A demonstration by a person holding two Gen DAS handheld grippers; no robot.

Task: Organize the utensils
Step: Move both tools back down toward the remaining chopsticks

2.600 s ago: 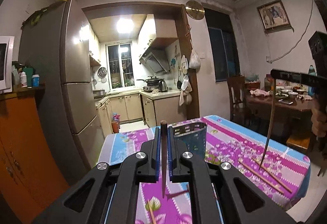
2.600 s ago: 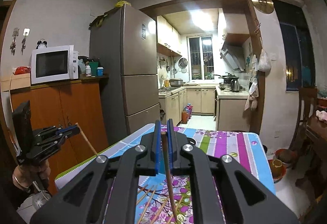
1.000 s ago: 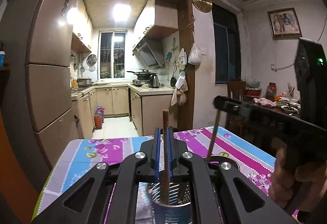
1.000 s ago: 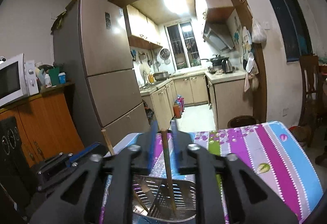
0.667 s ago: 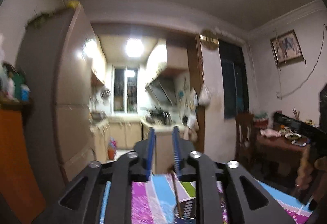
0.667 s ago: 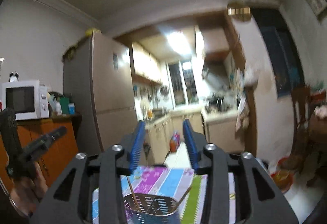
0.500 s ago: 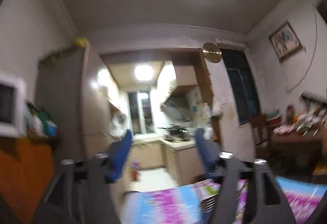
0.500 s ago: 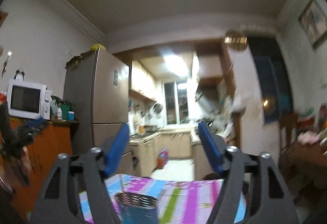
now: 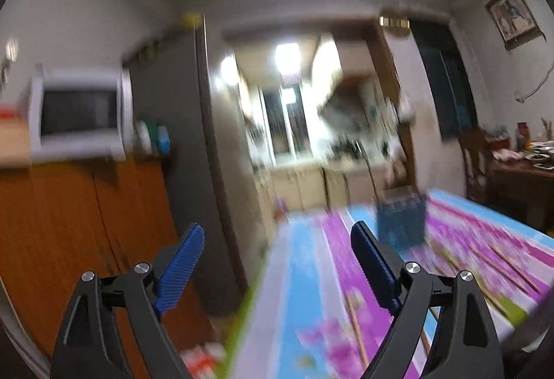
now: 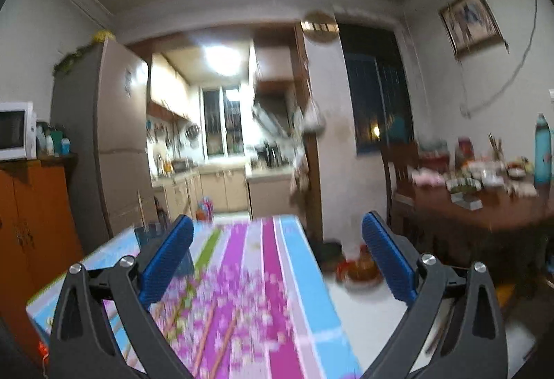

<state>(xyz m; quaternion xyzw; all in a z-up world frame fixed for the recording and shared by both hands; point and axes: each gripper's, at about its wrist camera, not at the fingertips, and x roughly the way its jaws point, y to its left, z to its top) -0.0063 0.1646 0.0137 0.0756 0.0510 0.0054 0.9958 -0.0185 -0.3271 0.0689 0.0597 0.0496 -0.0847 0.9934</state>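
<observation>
Both views are motion-blurred. My left gripper (image 9: 277, 237) is open and empty, over the left edge of the floral-cloth table (image 9: 311, 275). The blue-grey utensil holder (image 9: 401, 219) stands on the table to its right, with a chopstick (image 9: 368, 168) sticking up out of it. My right gripper (image 10: 277, 230) is open and empty above the table (image 10: 256, 268). The holder (image 10: 149, 233) is partly behind its left finger (image 10: 166, 258), with a chopstick (image 10: 140, 206) standing in it. Loose chopsticks (image 10: 207, 334) lie on the cloth below the right gripper.
An orange cabinet (image 9: 86, 223) with a microwave (image 9: 76, 112) and a grey fridge (image 9: 180, 154) stand to the left. A dining table (image 10: 484, 206) with dishes and a chair stands to the right. A red bowl (image 10: 360, 268) sits on the floor.
Both grippers have opened and let their chopsticks go into the holder. Both have then pulled up and back from it, the left swinging left, the right swinging right.
</observation>
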